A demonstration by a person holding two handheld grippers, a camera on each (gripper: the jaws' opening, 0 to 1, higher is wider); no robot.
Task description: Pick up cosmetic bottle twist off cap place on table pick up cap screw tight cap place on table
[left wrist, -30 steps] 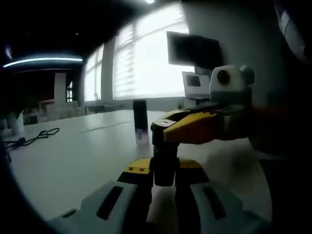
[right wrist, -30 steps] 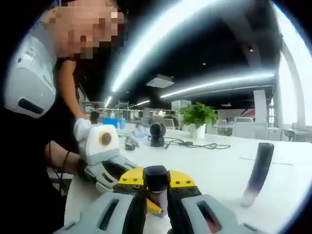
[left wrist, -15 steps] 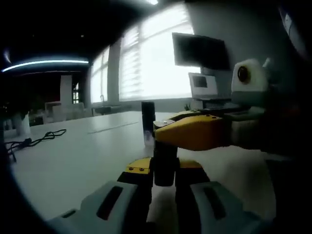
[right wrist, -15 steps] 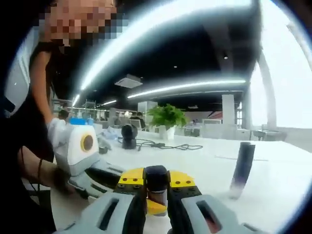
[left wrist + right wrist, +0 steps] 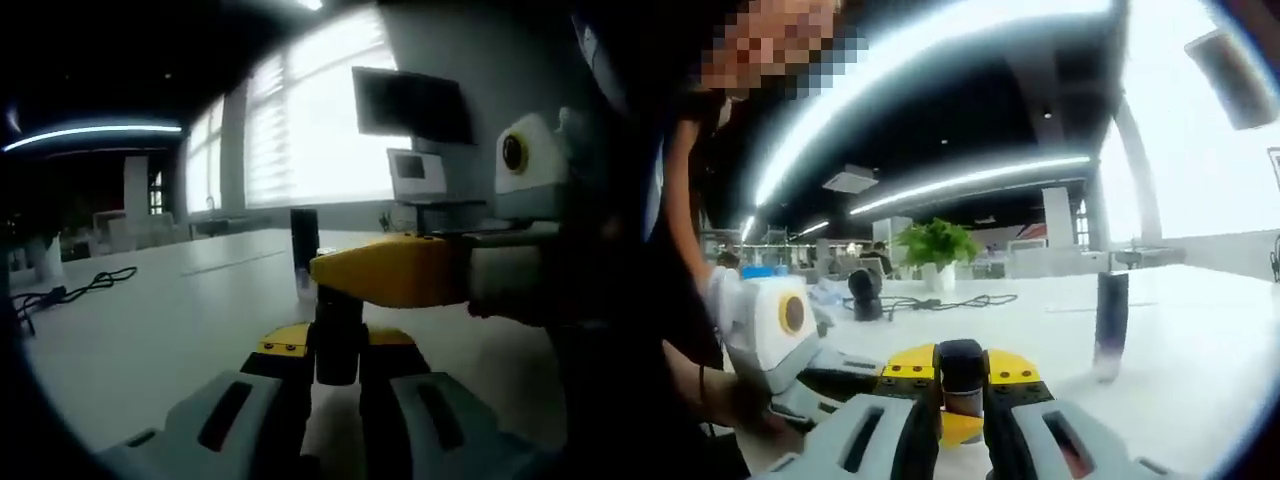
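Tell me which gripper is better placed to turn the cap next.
Right. The right gripper has its jaws shut on the cap, while the left gripper grips the bottle below, steadying it.

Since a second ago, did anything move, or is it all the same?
The right gripper turned on the dark cap it clamps; seen from the left gripper view, its white camera end swung away to the right. The left gripper stayed shut on the dark bottle under that cap. The second dark bottle stayed standing on the white table.
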